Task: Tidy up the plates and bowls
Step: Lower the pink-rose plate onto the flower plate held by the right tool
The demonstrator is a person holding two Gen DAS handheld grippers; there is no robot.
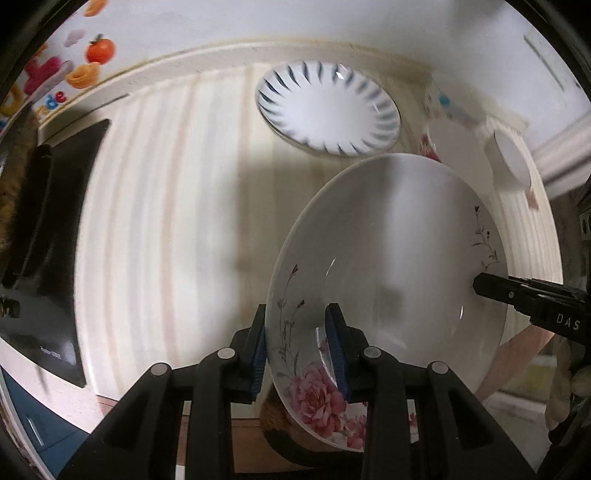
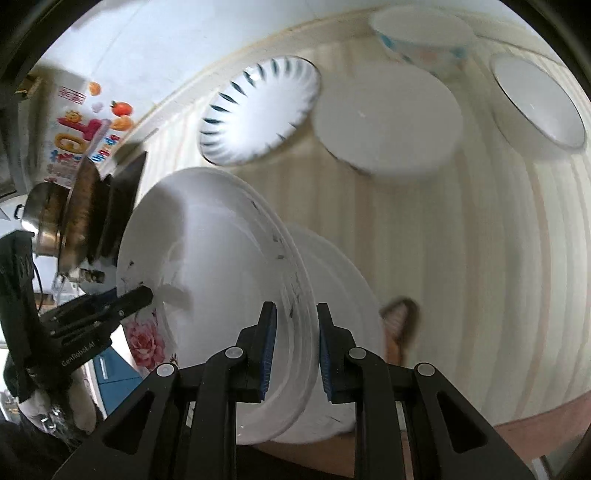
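Note:
A white plate with pink roses (image 1: 391, 266) is held up above the table between both grippers. My left gripper (image 1: 301, 354) is shut on its near rim. My right gripper (image 2: 293, 347) is shut on the opposite rim of the same plate (image 2: 207, 266); its finger also shows in the left wrist view (image 1: 495, 288). The left gripper shows in the right wrist view (image 2: 136, 295). A blue-striped plate (image 1: 328, 107) (image 2: 258, 107) lies flat at the back of the table.
A plain white plate (image 2: 388, 118), a patterned bowl (image 2: 424, 33) and a white bowl (image 2: 539, 99) sit at the back right. A black induction cooker (image 1: 48, 240) with a pot (image 2: 59, 218) stands at the left. The striped table (image 1: 166, 221) ends near me.

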